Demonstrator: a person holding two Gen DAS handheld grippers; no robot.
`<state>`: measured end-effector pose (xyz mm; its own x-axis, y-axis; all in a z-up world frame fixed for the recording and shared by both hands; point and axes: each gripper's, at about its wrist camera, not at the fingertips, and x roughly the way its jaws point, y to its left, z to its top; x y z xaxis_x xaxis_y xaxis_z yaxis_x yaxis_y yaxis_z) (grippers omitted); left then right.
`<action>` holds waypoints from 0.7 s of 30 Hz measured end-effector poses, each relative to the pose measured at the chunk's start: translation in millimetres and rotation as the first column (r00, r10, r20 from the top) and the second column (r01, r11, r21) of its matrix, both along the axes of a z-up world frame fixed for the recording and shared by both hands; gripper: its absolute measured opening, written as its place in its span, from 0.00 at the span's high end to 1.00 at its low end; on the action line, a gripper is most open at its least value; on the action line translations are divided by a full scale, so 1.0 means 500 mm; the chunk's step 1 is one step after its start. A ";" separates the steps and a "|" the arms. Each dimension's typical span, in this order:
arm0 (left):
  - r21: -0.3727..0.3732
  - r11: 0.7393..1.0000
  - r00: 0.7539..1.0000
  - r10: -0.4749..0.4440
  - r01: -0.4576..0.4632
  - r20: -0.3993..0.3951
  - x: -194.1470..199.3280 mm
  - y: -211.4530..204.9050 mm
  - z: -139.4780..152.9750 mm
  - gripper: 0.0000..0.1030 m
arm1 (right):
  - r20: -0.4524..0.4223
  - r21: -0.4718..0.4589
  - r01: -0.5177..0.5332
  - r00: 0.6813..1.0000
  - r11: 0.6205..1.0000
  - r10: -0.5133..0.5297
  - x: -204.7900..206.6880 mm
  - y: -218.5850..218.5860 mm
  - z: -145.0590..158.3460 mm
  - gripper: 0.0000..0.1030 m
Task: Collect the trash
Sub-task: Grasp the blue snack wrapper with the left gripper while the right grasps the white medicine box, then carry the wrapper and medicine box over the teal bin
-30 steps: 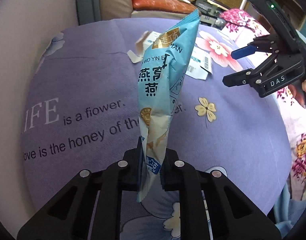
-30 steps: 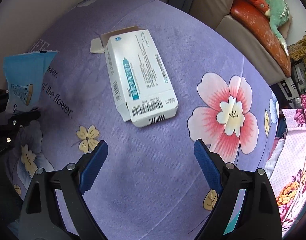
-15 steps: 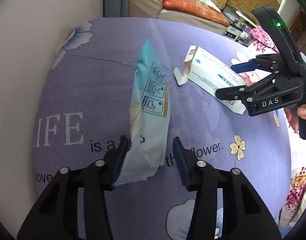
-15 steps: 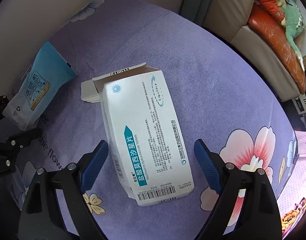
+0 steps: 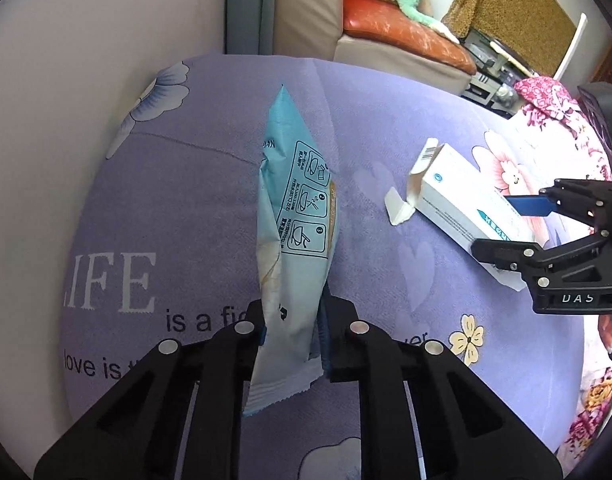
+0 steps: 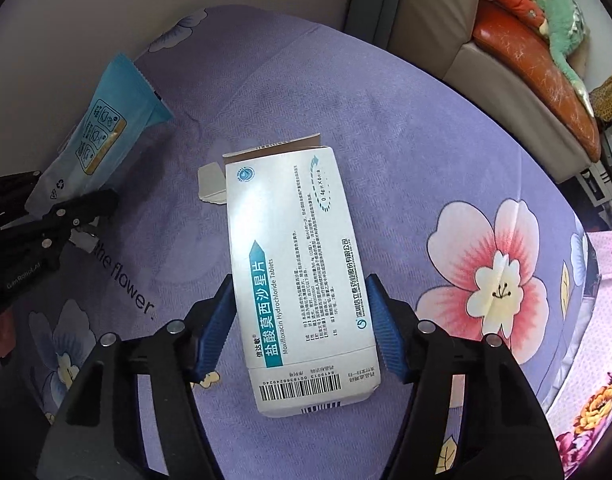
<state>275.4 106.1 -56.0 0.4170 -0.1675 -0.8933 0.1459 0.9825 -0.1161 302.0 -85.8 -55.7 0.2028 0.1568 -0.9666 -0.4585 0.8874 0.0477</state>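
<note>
Purple flowered cloth printed with white lettering [image 5: 114,284] covers the table [image 6: 385,128], and a sofa with an orange cushion [image 5: 401,28] stands behind it. On that cloth lies the nearer piece of trash, a white cardboard tablet box with teal print [image 6: 294,272], flat on its broad face with one end flap hanging open. The right tool [image 6: 298,332] straddles the box near its barcode end; its jaws have just been closing, and the blue pads sit just beside the long edges, though whether they already press on the card is hard to say from this angle. Such a box should be light and probably empty, stiff across its width but easy to crush, so a gentle squeeze on the long edges well back from the loose flap suits it. Left of the box, the left tool [image 5: 292,328] is clamped on the lower end of a pale blue plastic snack packet [image 5: 294,236], which stands upright above the cloth. That film is limp, slick and nearly weightless, so a pinch near the sealed seam holds best. Where the trash should go is nowhere in view, and the box's underside is hidden. Only a sliver of the person's hand [image 5: 609,328] shows behind the right tool.
</note>
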 end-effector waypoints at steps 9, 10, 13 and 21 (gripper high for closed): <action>0.023 0.990 0.989 -0.140 0.139 0.046 -0.075 -0.132 0.054 0.86 | 0.059 0.007 0.126 0.990 0.992 -0.126 -0.096 -0.128 0.055 0.41; 0.021 0.988 0.987 -0.156 0.155 0.047 -0.085 -0.150 0.056 0.86 | 0.069 0.008 0.143 0.987 0.990 -0.143 -0.108 -0.145 0.063 0.41; 0.024 0.979 0.978 -0.203 0.202 0.054 -0.117 -0.207 0.067 0.86 | 0.088 0.017 0.185 0.979 0.983 -0.186 -0.156 -0.194 0.085 0.41; 0.028 0.957 0.954 -0.291 0.290 0.070 -0.205 -0.349 0.086 0.86 | 0.114 0.039 0.282 0.952 0.959 -0.285 -0.261 -0.328 0.101 0.41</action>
